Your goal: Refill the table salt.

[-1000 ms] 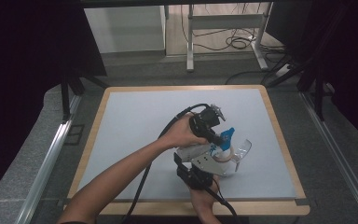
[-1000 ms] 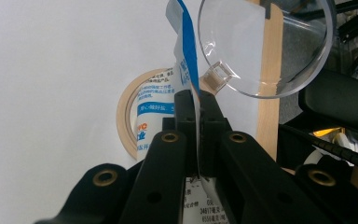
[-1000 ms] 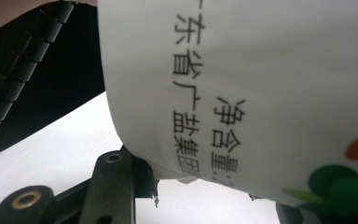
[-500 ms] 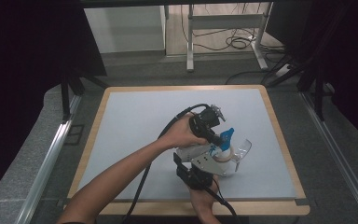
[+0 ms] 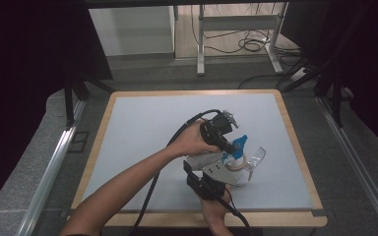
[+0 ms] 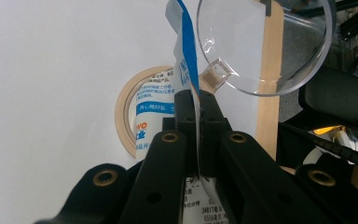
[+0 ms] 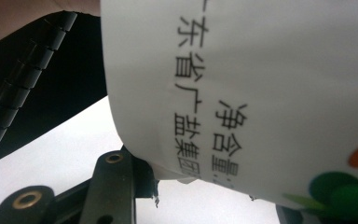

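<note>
Now, printed bag (image 6: 182, 70) pinched in left claw (image 6: 199, 109), above tape roll (image 6: 126, 116)

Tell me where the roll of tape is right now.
In the left gripper view the roll of tape lies flat on the white table, left of the clear round lid, with the printed bag pinched in the left claw hanging over it.

High view: fixed overhead, faced 12 o'clock and down over the table (image 5: 142, 128) | Left gripper view: close, looked along its jaws at the printed bag (image 6: 186, 60) | Right gripper view: pressed against the same bag (image 7: 270, 93), also seen from above (image 5: 239, 143)
</note>
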`<action>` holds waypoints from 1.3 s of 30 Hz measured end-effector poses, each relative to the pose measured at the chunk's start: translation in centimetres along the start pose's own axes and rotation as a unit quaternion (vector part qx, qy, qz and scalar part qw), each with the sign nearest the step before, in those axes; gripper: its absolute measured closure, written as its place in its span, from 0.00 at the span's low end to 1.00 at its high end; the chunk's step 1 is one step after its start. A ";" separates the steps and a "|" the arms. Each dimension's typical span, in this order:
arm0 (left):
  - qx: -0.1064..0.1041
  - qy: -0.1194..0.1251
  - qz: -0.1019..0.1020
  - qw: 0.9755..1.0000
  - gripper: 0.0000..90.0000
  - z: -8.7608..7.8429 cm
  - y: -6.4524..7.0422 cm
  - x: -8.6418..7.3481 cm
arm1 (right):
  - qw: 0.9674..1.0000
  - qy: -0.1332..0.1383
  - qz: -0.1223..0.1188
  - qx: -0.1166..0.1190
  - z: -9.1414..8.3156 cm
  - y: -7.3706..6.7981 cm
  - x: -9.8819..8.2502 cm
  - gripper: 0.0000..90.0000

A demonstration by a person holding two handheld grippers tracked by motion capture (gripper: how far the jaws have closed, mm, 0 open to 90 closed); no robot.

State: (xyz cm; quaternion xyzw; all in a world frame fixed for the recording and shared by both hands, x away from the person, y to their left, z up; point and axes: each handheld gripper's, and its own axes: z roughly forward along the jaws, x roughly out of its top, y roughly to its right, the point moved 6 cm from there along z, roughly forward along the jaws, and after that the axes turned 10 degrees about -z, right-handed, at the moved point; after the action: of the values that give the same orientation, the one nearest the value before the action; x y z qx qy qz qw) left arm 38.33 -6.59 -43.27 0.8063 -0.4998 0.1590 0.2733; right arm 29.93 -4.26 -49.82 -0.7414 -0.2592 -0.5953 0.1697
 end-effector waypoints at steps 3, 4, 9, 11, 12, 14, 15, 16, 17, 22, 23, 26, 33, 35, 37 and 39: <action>-0.001 0.000 -0.001 1.000 1.00 0.0 0.0 0.0 | 1.000 0.000 0.000 0.000 0.0 0.0 0.0 0.61; -0.001 0.000 -0.001 1.000 1.00 0.0 0.0 0.0 | 1.000 0.000 0.000 0.000 0.0 0.0 0.0 0.61; -0.001 0.000 0.001 1.000 1.00 0.0 0.0 0.0 | 1.000 0.001 0.001 0.001 0.0 0.0 0.1 0.61; -0.002 0.000 0.001 1.000 1.00 0.0 0.0 0.0 | 1.000 0.001 0.001 0.001 -0.1 0.0 0.1 0.61; -0.002 0.000 0.000 1.000 1.00 0.0 0.0 0.0 | 1.000 0.001 0.002 0.001 -0.1 0.0 0.1 0.61; -0.002 0.000 0.000 1.000 1.00 0.0 0.0 0.0 | 1.000 0.001 0.003 0.001 0.0 0.0 0.1 0.61; -0.002 0.000 0.000 1.000 1.00 0.0 0.0 0.0 | 1.000 0.002 0.003 0.001 -0.1 0.0 0.1 0.61; -0.003 0.000 0.000 1.000 1.00 0.0 0.0 0.0 | 1.000 0.002 0.003 0.002 -0.1 0.0 0.1 0.61; -0.003 0.000 0.000 1.000 1.00 0.0 0.0 0.0 | 1.000 0.002 0.003 0.003 -0.1 0.0 0.2 0.61; -0.002 0.000 -0.002 1.000 1.00 -0.1 0.0 0.1 | 1.000 0.003 0.003 0.003 -0.1 0.0 0.3 0.61; -0.002 0.000 -0.001 1.000 1.00 -0.1 0.0 0.1 | 1.000 0.003 0.004 0.003 -0.1 0.0 0.3 0.61; -0.002 -0.001 0.000 1.000 1.00 -0.1 0.1 0.1 | 1.000 0.005 0.004 0.003 -0.2 0.0 0.3 0.61; -0.003 -0.003 0.001 1.000 1.00 -0.1 0.1 0.2 | 1.000 0.007 0.006 0.002 -0.3 0.1 0.5 0.61; -0.002 -0.002 0.000 1.000 1.00 -0.1 0.1 0.2 | 1.000 0.007 0.006 0.003 -0.3 0.1 0.5 0.61; -0.002 -0.003 0.000 1.000 1.00 -0.1 0.1 0.2 | 1.000 0.008 0.006 0.003 -0.3 0.1 0.5 0.61; -0.002 -0.003 -0.001 1.000 1.00 -0.1 0.1 0.2 | 1.000 0.008 0.006 0.003 -0.2 0.1 0.5 0.61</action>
State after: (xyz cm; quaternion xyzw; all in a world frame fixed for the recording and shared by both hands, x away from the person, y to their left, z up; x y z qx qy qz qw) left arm 38.31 -6.72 -43.04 0.8068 -0.5001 0.1554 0.2735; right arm 29.88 -4.39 -49.25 -0.7378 -0.2556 -0.5991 0.1774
